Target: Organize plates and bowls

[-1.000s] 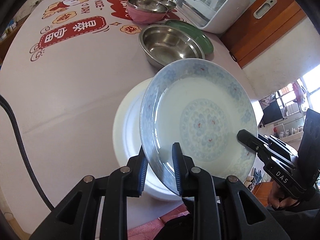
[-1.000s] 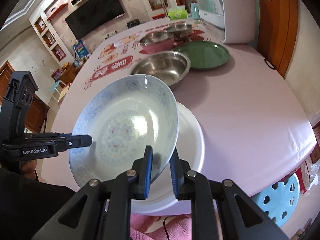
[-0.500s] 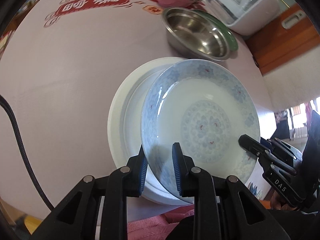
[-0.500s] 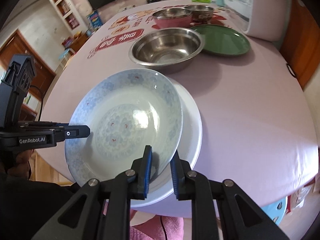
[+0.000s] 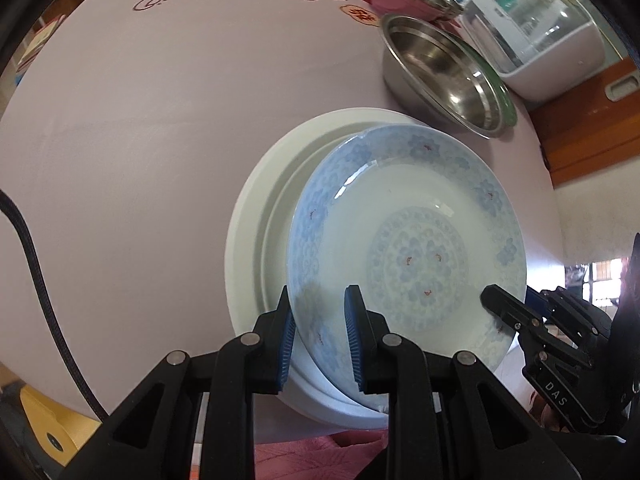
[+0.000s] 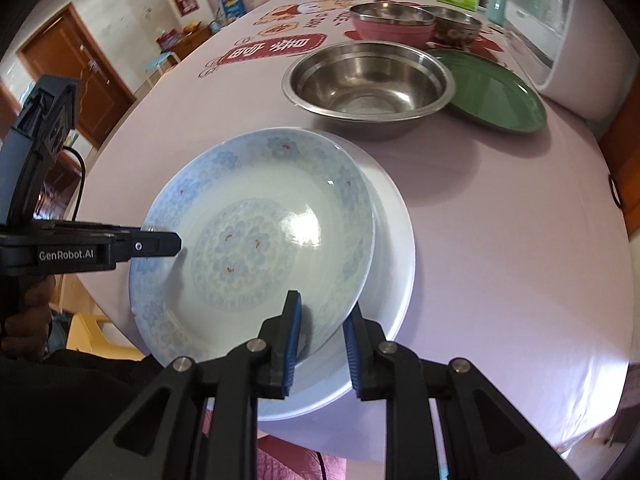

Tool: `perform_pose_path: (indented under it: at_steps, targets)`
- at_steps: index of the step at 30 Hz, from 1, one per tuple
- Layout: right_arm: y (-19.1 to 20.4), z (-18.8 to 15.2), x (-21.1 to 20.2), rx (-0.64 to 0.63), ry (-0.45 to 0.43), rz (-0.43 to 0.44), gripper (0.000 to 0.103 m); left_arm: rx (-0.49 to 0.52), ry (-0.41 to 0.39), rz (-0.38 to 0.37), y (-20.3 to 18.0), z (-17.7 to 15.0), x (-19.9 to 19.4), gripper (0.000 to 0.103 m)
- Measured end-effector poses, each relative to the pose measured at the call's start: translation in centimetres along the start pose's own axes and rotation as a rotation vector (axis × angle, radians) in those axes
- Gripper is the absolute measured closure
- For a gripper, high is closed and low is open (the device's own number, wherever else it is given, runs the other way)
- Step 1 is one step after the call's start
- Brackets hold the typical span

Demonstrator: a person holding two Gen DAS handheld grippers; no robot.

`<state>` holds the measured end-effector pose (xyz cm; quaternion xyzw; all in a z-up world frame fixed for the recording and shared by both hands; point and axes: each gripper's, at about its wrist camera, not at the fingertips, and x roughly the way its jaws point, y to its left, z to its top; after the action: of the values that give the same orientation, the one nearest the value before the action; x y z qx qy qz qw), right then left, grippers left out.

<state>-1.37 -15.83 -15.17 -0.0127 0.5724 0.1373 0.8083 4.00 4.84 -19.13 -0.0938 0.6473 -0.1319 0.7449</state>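
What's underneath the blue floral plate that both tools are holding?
A larger plain white plate lies under the blue floral patterned plate, showing along one side and the near edge. Its centre is covered, so anything there can't be seen.

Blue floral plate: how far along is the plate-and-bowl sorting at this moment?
Done: nothing clearly stacked. In hand: the blue floral porcelain plate, gripped at opposite rims by the left hand-held gripper and right hand-held gripper, tilted over the white round plate. Left: large steel bowl, green plate, pink bowl.
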Motion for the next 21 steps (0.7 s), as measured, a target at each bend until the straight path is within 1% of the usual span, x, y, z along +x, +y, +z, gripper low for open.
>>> perform_pose_path:
  at_steps: [6, 11, 18, 21]
  targets:
    - [0.2, 0.3, 0.8, -0.071, 0.042, 0.014, 0.077, -0.039, -0.023, 0.028, 0.3, -0.1, -0.4, 0.081]
    - [0.3, 0.1, 1.1, -0.107, 0.069, 0.035, 0.075, -0.070, -0.046, 0.037, 0.4, -0.2, -0.9, 0.081]
    - [0.2, -0.1, 0.9, -0.154, 0.074, 0.053, 0.074, -0.083, -0.101, 0.071, -0.1, 0.0, -2.5, 0.080]
    - [0.2, -0.2, 0.6, -0.179, 0.073, 0.057, 0.072, -0.087, -0.133, 0.056, -0.7, 0.2, -3.5, 0.078]
